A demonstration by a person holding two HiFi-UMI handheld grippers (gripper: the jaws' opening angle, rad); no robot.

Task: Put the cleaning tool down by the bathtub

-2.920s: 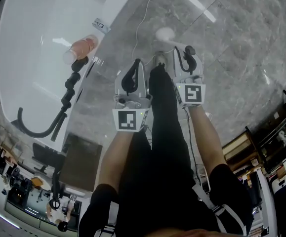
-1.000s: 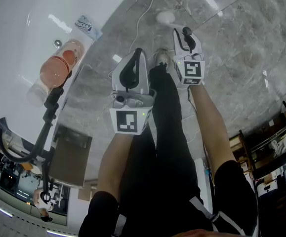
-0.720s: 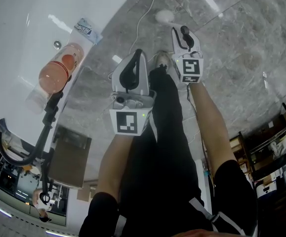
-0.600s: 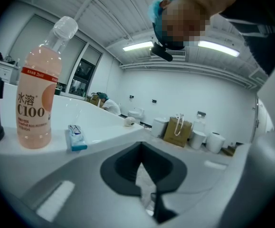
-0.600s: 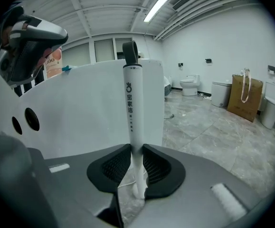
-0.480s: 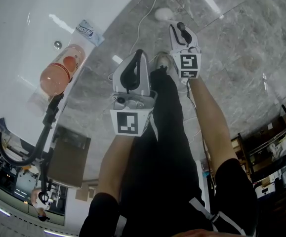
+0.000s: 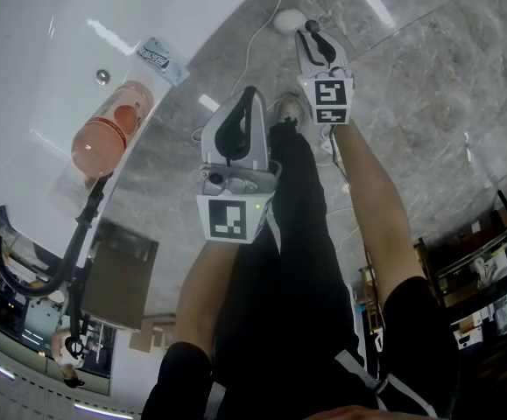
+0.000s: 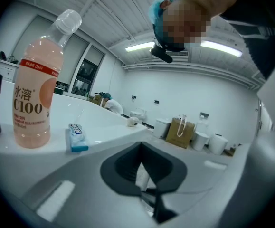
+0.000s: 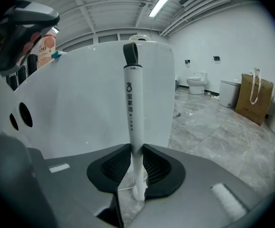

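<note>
My left forearm is bent, holding the left tool out level over my leg, jaws together with nothing in them. To its left, on the flat rim of the bathtub, a pink bottle stands near the outer edge with a small blue packet just beside it.

My right arm reaches almost straight and well ahead of the left. The right tool is clamped on the white handle of the cleaning tool. The handle stands upright close in front of the bathtub's outer wall, its dark loop on top and its lower end down at the grey marble floor.

Compared with three seconds ago, the right tool sits farther forward, the arm more extended. The left tool has hardly moved.
</note>
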